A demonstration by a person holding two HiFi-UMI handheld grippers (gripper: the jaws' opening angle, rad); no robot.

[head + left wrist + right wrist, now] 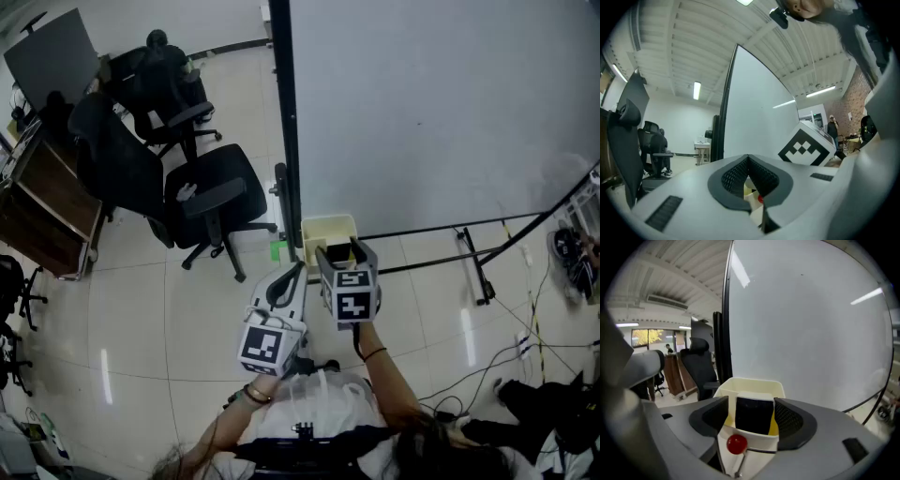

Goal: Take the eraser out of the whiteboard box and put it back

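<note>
The cream whiteboard box (327,225) hangs at the lower left corner of the whiteboard (441,112). The eraser (752,416), black-faced with a white top and yellow sides, stands upright inside the box (750,380). My right gripper (751,402) is tilted down at the box, and its jaws stand open on either side of the eraser without squeezing it. In the head view the right gripper (340,249) sits right at the box's near edge. My left gripper (299,267) hovers just left of it, level, shut and empty, its tips (749,158) touching.
A small red ball (737,444) on a thin wire sits at the box's front wall. Black office chairs (211,197) stand to the left. The whiteboard stand's foot (473,267) and loose cables (525,347) lie on the tiled floor to the right.
</note>
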